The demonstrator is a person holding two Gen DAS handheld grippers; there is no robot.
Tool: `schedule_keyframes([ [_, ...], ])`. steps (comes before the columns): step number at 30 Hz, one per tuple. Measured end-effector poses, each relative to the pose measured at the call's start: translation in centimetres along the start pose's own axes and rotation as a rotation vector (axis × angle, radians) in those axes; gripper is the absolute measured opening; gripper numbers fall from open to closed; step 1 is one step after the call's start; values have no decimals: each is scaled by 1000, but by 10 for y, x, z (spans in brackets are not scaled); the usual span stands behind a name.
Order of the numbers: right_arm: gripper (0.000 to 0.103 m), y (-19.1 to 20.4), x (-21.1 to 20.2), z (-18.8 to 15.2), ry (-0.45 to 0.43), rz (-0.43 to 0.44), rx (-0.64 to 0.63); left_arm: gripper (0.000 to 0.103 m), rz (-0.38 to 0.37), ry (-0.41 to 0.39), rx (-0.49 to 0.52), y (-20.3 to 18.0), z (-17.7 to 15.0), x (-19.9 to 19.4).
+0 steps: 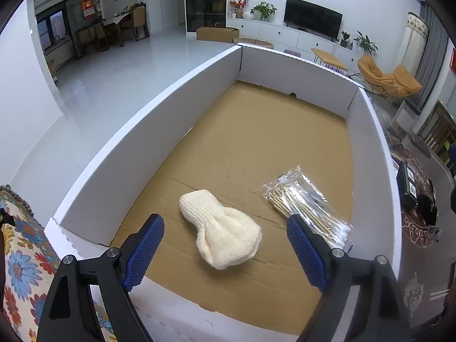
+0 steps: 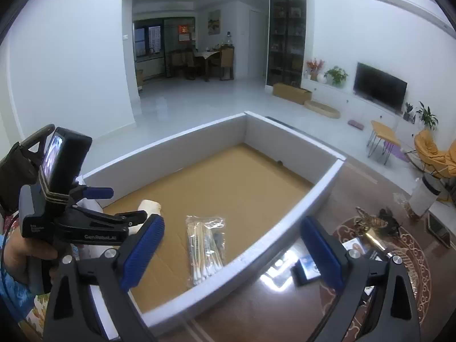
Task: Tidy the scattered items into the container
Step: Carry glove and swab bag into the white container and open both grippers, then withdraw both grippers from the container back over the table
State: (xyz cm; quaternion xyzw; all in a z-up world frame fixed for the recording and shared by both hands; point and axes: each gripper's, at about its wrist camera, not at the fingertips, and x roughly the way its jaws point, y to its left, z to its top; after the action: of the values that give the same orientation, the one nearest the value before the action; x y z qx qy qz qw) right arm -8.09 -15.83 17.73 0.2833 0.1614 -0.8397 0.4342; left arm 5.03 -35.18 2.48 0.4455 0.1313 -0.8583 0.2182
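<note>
My left gripper (image 1: 225, 245) hangs with its jaws spread wide and empty, its blue fingers (image 1: 144, 252) faced with a fine rubbery grid, hovering over the near edge of the container (image 1: 148, 131). That container is a big shallow box, smooth white walls around a flat brown cardboard floor creased with fold lines. Directly between my left fingertips, lying on the floor, is a cream knitted sock (image 1: 222, 230), soft, lumpy and ribbed, narrower at its far end. Just right of it, a little apart, sits a crinkly clear plastic bag of cotton swabs (image 1: 310, 202), thin wooden sticks with white tips; my left gripper's right finger covers its near edge.

To the left of the box, a floral cloth (image 1: 20, 259) in blue, red and yellow drapes beside the wall.

My right gripper (image 2: 232, 250) is also spread wide, holding nothing, straddling the box's right wall. Through it I see the swab bag inside the box and, right of the wall on a glossy dark table (image 2: 270, 307), a small dark packet (image 2: 306, 270). My left gripper body blocks most of the sock in this view.
</note>
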Motion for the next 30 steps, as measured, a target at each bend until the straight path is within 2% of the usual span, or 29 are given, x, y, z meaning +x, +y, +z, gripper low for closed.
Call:
schedule_keyframes([
  [7,97,-6,-25,-5,-32,-66,-12,88,-11,-21,19,-6,-5,-19],
  [14,101,-30,-56,-22,-55,-135,31,88,-38,-43,55,-28,-9,-37],
  [23,101,-75,-101,-52,-72,-244,104,88,-81,-61,133,-77,-12,-56],
  [30,102,-127,-144,-79,-105,-328,195,88,-122,-91,225,-131,-14,-78],
])
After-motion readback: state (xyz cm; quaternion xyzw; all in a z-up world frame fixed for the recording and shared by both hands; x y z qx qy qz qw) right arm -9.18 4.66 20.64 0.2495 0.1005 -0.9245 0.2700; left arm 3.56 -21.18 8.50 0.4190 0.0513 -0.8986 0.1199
